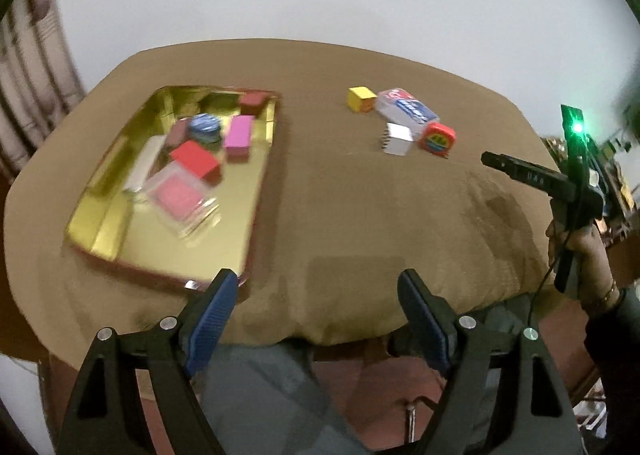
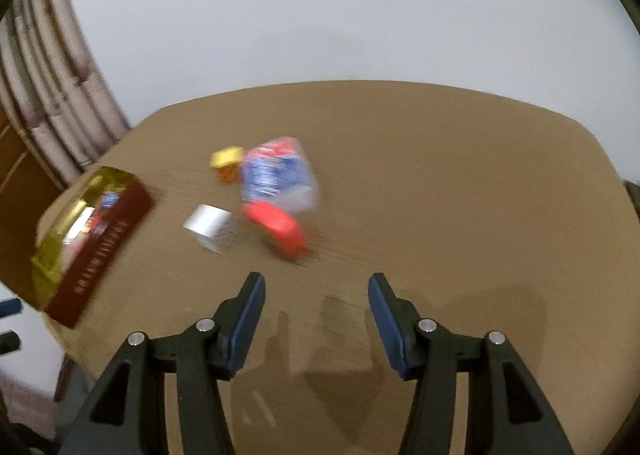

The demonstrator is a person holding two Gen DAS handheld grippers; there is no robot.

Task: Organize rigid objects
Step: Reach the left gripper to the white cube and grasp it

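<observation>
A gold tray with a dark red outer wall sits at the left of the brown table and holds several blocks and boxes, among them a red cube, a pink block and a clear pink case. Loose on the table lie a yellow cube, a blue and white pack, a white cube and a red round piece. My left gripper is open and empty at the near edge. My right gripper is open and empty, short of the loose objects.
The brown cloth-covered table has a rounded near edge. The right hand-held gripper with a green light shows at the right of the left wrist view. A pale wall is behind; a curtain hangs at the left.
</observation>
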